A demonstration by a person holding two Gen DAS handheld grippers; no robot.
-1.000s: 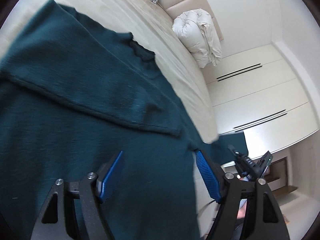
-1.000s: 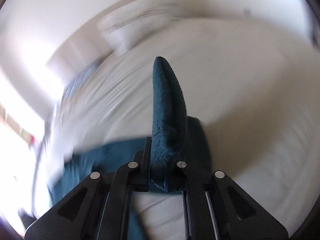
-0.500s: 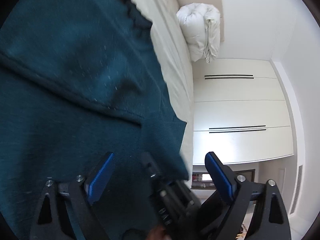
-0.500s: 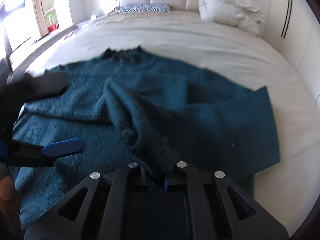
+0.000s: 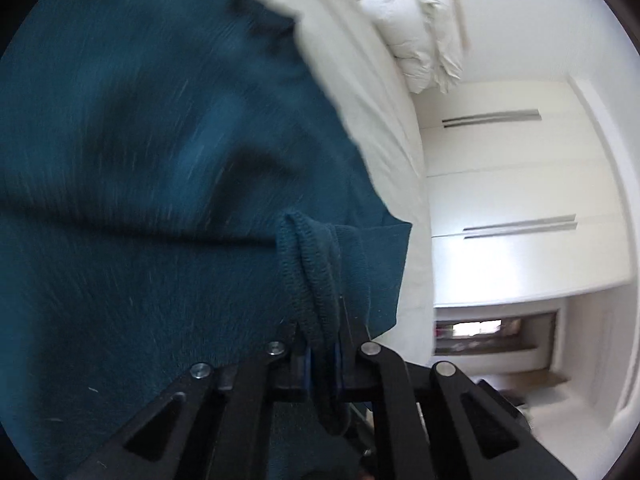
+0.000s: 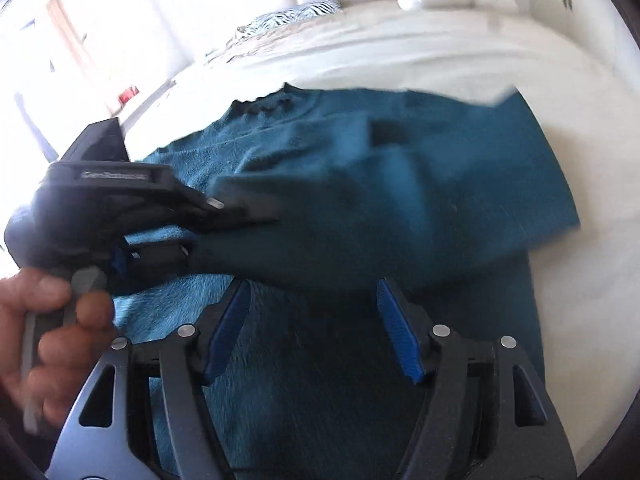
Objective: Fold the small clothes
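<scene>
A teal knitted sweater lies spread on a cream bed, with a sleeve folded across its body. My left gripper is closing, and its jaws pinch a bunched ribbed edge of the sweater near the bed's side. In the right wrist view the left gripper reaches in from the left, held by a hand. My right gripper hovers over the sweater's lower part. Its jaws are opening, its blue pads stand wide apart, and nothing is pinched between them.
A rolled white duvet lies at the head of the bed beside a zebra-print pillow. White wardrobe doors stand past the bed's edge. Bare bedding shows to the right of the sweater.
My left gripper went from wide open to shut on the sweater's ribbed edge. My right gripper let go of the sleeve it carried, dropped over the sweater and opened.
</scene>
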